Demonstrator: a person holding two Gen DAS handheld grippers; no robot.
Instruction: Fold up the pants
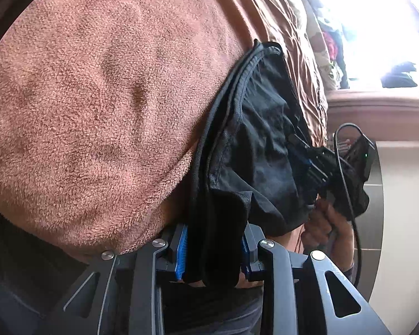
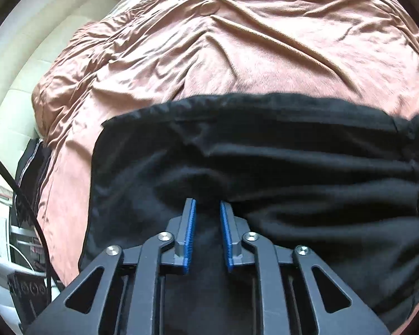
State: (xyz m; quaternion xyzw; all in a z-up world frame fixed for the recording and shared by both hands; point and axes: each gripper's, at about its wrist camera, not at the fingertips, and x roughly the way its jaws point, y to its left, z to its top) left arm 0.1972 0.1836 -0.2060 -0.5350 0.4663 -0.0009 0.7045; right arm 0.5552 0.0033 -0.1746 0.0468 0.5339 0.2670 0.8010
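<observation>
The pants (image 2: pixel 265 153) were plain black. The bedspread (image 2: pixel 209 42) was dusty pink, the towel (image 1: pixel 97 97) a matching pink terry. The tongs (image 2: pixel 207 234) were black with blue pads (image 2: pixel 191 231).

The left gripper (image 1: pixel 213 254) is seen from its own wrist cam, pointed downward at approx. mid-angle. Its blue pads (image 1: pixel 181 254) are pressed against a thick bunch of the black pants (image 1: pixel 265 128) from both sides; jaws part-closed, grip confirmed. The right gripper (image 2: pixel 207 234) is angled steeply down, tips set on the same fabric. Its jaws are narrowly apart; whether cloth is pinched between the pads (image 2: pixel 191 231) cannot be determined. In the left wrist view, the right hand (image 1: pixel 325 223) is wrapped around the right gripper's handle, fingers curled.
</observation>
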